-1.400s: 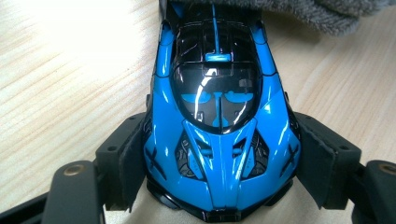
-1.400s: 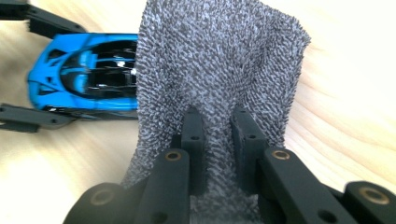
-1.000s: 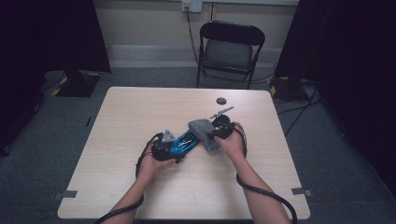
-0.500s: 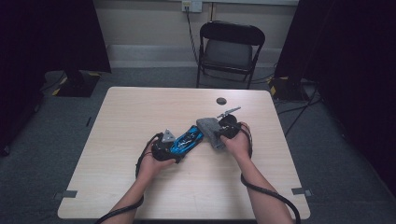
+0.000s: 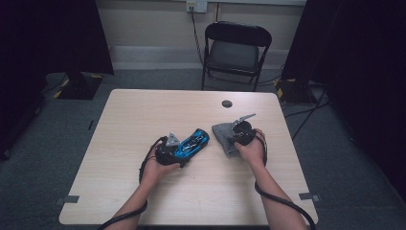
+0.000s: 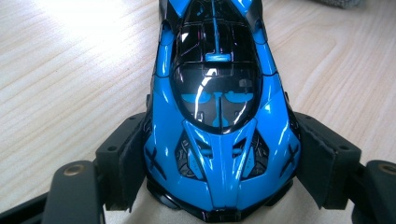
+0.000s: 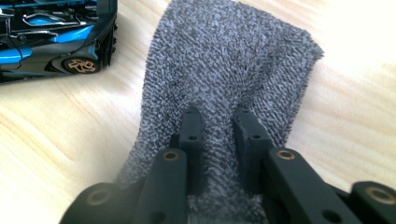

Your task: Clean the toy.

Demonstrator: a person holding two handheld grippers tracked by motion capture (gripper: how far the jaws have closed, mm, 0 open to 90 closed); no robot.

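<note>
Left gripper (image 5: 168,149) clamps blue toy car (image 6: 219,107) by its sides; right gripper (image 7: 218,126) pinches grey cloth (image 7: 233,65), lying right of car, apart. Wiping apparently paused or finished.

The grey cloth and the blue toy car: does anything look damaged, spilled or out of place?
Nothing stands out. The blue toy car looks intact, clamped by the left gripper. The grey cloth is bunched where the right gripper pinches it.

toy car (image 5: 192,142) on table (image 5: 129,124) left of cloth (image 5: 223,135), chair (image 5: 235,50) behind table, small disc (image 5: 227,103) nr far edge
</note>
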